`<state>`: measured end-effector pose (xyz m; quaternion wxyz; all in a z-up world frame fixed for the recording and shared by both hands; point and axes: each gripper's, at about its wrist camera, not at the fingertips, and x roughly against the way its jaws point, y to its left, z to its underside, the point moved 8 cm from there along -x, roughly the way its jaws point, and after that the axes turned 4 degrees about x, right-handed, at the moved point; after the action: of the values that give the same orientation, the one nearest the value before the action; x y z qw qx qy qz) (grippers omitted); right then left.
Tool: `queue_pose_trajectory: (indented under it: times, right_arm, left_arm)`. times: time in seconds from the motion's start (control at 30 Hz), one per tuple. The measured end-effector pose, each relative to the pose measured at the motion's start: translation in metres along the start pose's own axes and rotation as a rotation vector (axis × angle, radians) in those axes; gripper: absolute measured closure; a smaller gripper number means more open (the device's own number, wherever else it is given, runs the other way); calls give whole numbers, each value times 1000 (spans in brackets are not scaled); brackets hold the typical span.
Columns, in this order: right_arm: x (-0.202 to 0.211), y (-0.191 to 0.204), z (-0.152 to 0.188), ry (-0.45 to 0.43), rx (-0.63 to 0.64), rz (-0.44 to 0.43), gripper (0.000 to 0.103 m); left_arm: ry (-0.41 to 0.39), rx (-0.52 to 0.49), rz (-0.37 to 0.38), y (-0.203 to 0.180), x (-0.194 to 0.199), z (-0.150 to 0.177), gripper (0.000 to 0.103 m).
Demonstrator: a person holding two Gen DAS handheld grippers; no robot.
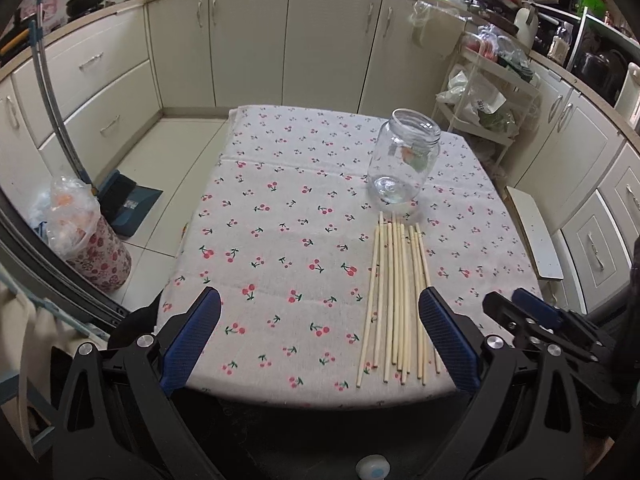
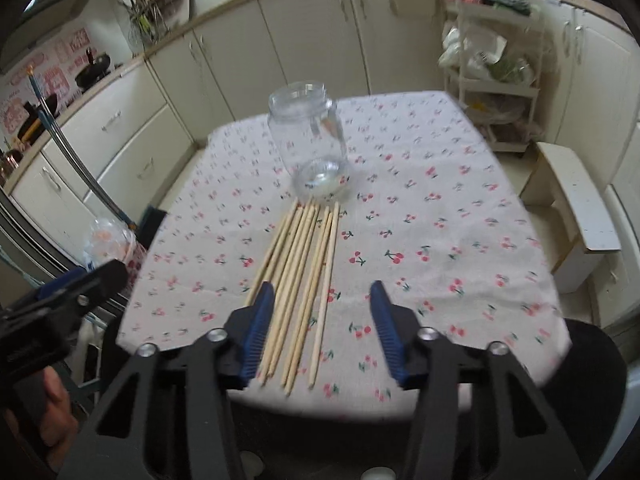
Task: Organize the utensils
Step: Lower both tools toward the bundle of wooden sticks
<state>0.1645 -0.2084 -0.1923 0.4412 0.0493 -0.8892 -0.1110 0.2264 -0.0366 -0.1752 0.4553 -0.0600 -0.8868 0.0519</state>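
Chopsticks (image 1: 396,300): a bundle of pale wooden sticks, laid flat and roughly parallel on the cherry-print tablecloth (image 1: 280,248) covering the surface, far tips pointing at the jar and stopping just short of its base. Near ends are set close to the surface's front edge, judged convenient for an approach from that side.

Glass jar (image 1: 404,160): clear, lidless, upright, placed just beyond the chopsticks; judged the intended holder, its open mouth left ready to take them. Nothing is seen inside.

Left gripper (image 1: 320,336): held low at the front edge, fingers spread wide, nothing between them; its right finger is seen beside the bundle's near ends, apart from the sticks.

Right gripper (image 2: 322,332): held over the near ends of the chopsticks, fingers moderately open and empty, several sticks lying in line with the gap; judged positioned for a first pick. View slightly blurred.

Task status: judged not begun; all sticks are on the cloth.
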Motion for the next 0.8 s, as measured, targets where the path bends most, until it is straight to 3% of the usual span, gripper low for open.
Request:
queue_pose_trajectory:
  times: [0.27, 0.53, 0.63, 0.8]
  right_arm:
    - [-73, -9, -8, 84, 44, 13, 81]
    - [-105, -7, -11, 118, 123, 35, 82]
    - [-106, -10, -13, 115, 174, 69, 87]
    - [-104, -30, -16, 122, 138, 77, 90]
  left_arm:
    - [62, -24, -15, -3, -51, -3, 8]
    - [105, -59, -22, -14, -94, -2, 8]
    - [117, -79, -24, -20, -110, -2, 8]
    - [126, -123, -23, -30, -133, -4, 12]
